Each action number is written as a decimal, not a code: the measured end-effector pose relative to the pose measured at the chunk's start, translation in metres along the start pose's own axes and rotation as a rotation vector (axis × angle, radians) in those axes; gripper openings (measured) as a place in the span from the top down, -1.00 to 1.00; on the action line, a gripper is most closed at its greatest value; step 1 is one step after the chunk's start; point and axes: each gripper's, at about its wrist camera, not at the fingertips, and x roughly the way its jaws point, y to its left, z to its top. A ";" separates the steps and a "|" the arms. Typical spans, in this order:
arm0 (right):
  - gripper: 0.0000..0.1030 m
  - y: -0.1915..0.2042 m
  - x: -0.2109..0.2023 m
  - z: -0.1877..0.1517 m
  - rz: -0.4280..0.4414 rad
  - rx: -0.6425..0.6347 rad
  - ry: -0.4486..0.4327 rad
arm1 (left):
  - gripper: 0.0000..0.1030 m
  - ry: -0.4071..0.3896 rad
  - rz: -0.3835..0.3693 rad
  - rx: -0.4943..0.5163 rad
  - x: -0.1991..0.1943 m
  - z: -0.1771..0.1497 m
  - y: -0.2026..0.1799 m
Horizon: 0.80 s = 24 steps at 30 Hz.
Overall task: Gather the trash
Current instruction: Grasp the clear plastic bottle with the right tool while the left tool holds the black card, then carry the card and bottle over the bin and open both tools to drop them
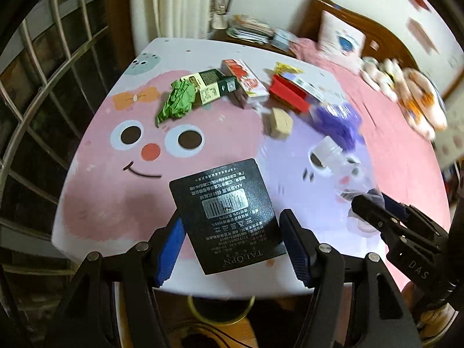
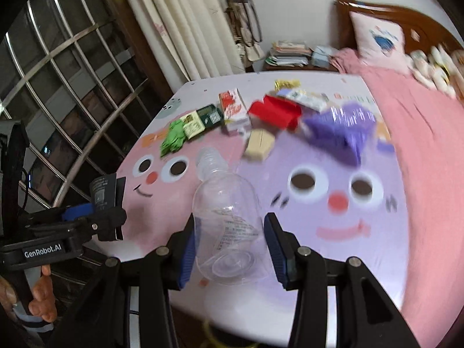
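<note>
The left gripper [image 1: 232, 243] is squeezing a stiff, light black box [image 1: 226, 214]; the right gripper [image 2: 229, 249] is pinching a squashy clear bottle [image 2: 226, 220], neck toward eleven o'clock.

Both my cameras give an evenly lit indoor scene, soft and without hard shadows. The window grille [image 1: 43, 92] is dark behind its bars, so no light comes from there. The black packet [image 1: 229, 217] between my left tongs shows a pale sheen on its barcode. Right of that packet things smear with motion blur; my right view is blurred almost throughout. Fisheye bending curves the grille, and the corners are black.
</note>
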 end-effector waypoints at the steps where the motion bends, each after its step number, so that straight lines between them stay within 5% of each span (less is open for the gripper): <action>1: 0.14 0.005 -0.005 -0.012 -0.003 0.022 -0.002 | -0.24 0.002 -0.010 0.025 -0.007 -0.009 0.004; 11: 0.13 0.059 -0.040 -0.128 -0.042 0.142 0.018 | -0.24 0.051 -0.072 0.205 -0.041 -0.097 0.031; 24: 0.13 0.042 -0.027 -0.226 -0.079 0.305 0.173 | -0.24 0.241 -0.100 0.314 0.003 -0.191 0.017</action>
